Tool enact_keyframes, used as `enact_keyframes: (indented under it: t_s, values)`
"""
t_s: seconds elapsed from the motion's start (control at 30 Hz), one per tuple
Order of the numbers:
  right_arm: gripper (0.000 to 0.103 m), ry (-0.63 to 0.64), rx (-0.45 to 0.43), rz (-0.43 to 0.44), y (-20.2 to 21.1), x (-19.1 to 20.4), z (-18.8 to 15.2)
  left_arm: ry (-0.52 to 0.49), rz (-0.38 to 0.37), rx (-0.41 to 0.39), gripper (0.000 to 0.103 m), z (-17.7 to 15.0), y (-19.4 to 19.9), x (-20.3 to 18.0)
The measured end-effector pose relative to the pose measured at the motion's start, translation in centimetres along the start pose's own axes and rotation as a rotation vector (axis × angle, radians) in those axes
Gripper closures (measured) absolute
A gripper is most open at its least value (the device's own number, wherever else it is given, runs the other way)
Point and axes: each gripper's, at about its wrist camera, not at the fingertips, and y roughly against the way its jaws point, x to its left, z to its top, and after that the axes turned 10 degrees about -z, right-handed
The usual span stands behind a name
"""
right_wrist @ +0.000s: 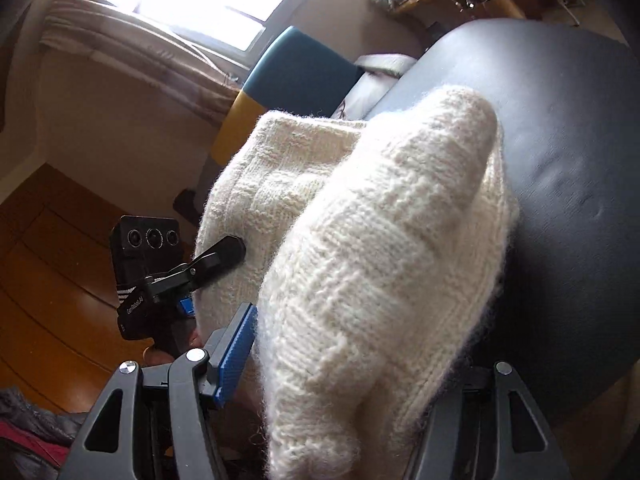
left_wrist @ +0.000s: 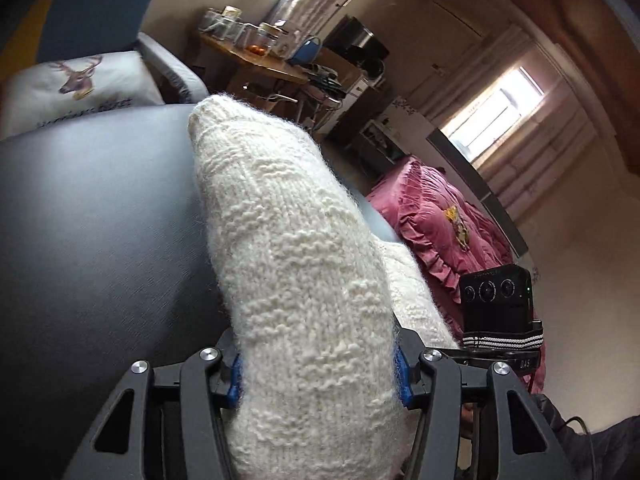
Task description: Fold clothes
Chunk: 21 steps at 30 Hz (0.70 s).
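A thick fold of the cream knitted garment (left_wrist: 296, 280) is sitting between the blue pads of the left gripper (left_wrist: 318, 376), and both pads are pressing into the wool – the jaws are standing partly apart, clamped on the bunched knit. The fold is rising away from the gripper over the dark grey padded surface (left_wrist: 92, 232), with more of the knit trailing off to the right of it.

In the right wrist view the same garment (right_wrist: 372, 264) is bulging up between the fingers of the right gripper (right_wrist: 340, 360). Its left blue pad (right_wrist: 236, 356) is lying against the wool; the right pad is hidden under the knit, so the grip is showing on one side only, though the bundle is filling the gap and looking held. The left gripper (right_wrist: 218, 258) is showing there too, one black finger resting on the knit, a black camera block (right_wrist: 146, 240) mounted behind it.

As for containers – on the wooden table (left_wrist: 256, 60) at the back, several clear jars (left_wrist: 224, 24) are standing together; one is holding something orange (left_wrist: 258, 49), the rest being too small to read. A blue bucket-like vessel (left_wrist: 306, 50) is sitting beside them, contents not visible.

A white cushion with a deer print (left_wrist: 76, 84) is lying beyond the padded surface, and a pink ruffled cover (left_wrist: 440, 224) is lying to the right.
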Motion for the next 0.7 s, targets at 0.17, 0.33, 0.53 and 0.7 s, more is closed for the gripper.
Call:
enact_keyframes:
  t_s: [0.17,0.33,0.53,0.7]
  values:
    - [0.041,-0.018,-0.083,-0.089,2.3,-2.7,2.7,-0.070,-0.046,0.043,0.048,4.9,-6.0,-2.0]
    - [0.041,-0.055,-0.116,-0.195,3.4,-7.0,5.5,-0.069,-0.036,0.080,0.048,9.1,-12.0,-2.1]
    - [0.041,-0.141,-0.079,-0.245,4.7,-14.6,6.8,-0.080,0.071,0.189,0.048,9.6,-17.7,0.0]
    - [0.039,-0.116,-0.120,-0.256,7.3,-16.0,7.8,-0.014,0.099,0.199,0.040,8.4,-17.4,3.0]
